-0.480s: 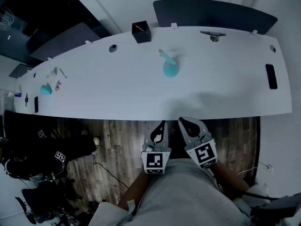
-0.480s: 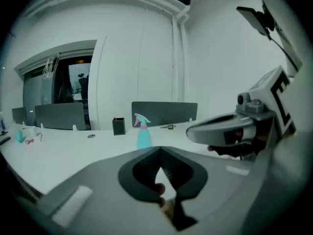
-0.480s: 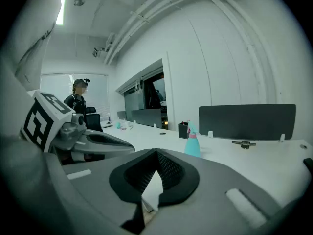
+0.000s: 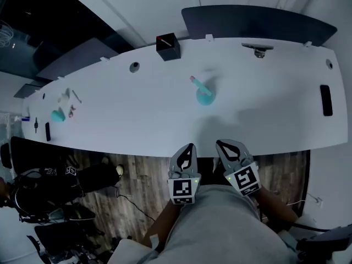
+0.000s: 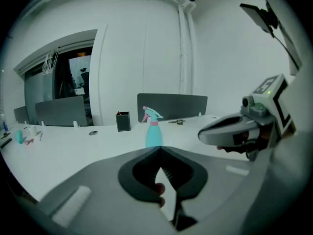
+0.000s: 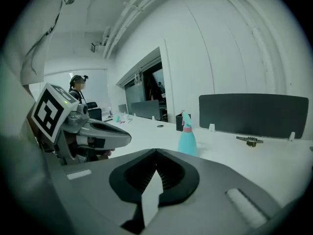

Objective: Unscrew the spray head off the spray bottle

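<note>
— What has been shifted since half a second ago?

— The table point(image 4: 264, 111) and everything set on it are now seen a little lower in the head view. The spray bottle point(image 4: 205, 95) has not been moved on the tabletop: its place relative to the black box point(image 4: 168, 47) is kept. The two grippers are found almost where they were, low in front of the body.

— How are the jaws held?

— The left gripper point(image 5: 159, 149) is closed fully, its tips pressed together, and nothing is gripped between them. The same is seen of the right gripper point(image 6: 156, 151): its jaws are brought tip to tip and nothing is held.

— And where are the grippers placed?

— They are held side by side, near each other but apart, over the wooden floor point(image 4: 137, 172) at the near edge of the table. Both are pointed toward the bottle.

— Where is the bottle found?

— It is stood upright near the middle of the table, well apart from both grippers. The body is teal, and the spray head point(image 5: 150, 114) is seated on it above a pink collar, not yet unscrewed. A dark screen point(image 4: 258, 22) is mounted along the far edge behind it.
</note>
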### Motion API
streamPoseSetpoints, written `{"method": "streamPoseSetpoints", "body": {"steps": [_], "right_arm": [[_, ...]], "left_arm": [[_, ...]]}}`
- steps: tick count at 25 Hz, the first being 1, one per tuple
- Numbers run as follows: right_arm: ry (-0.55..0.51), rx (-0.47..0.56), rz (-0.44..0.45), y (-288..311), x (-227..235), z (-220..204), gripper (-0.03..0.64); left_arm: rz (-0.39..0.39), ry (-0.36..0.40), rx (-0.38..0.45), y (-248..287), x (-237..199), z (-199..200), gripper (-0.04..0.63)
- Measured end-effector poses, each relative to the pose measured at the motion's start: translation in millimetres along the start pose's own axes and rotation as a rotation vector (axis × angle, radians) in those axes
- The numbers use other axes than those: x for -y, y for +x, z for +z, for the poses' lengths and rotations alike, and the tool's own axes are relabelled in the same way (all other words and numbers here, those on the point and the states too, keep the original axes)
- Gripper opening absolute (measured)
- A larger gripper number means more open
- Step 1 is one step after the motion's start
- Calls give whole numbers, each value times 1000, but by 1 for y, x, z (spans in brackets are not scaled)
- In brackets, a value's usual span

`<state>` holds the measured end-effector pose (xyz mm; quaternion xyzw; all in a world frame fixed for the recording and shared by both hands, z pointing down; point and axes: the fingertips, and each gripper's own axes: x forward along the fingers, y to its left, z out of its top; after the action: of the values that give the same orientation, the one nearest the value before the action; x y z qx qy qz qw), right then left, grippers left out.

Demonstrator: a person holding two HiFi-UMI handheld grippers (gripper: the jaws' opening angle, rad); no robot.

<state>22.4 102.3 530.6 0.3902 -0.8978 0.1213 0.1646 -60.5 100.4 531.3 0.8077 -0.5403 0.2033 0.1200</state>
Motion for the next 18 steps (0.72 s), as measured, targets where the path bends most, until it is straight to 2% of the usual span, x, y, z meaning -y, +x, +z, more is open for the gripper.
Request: {"method": "streamPoseSetpoints", "body": {"steps": [3, 8, 13, 17, 18], "right_arm": [[-26, -37, -21, 12, 12, 5, 2], [43, -86, -78, 37, 35, 21, 2], [75, -141, -138, 56, 53, 24, 2], [89, -168, -164, 64, 63, 22, 2], [89, -171, -161, 64, 64, 22, 2]], "left_arm": [[-41, 8, 7, 33, -12, 7, 2], [-123, 32, -13, 90, -31, 17, 2], [-186, 13, -57, 127, -43, 11, 2], [-236, 83, -101, 154, -43, 1, 2], [-256, 103, -119, 159, -39, -3, 62]]}}
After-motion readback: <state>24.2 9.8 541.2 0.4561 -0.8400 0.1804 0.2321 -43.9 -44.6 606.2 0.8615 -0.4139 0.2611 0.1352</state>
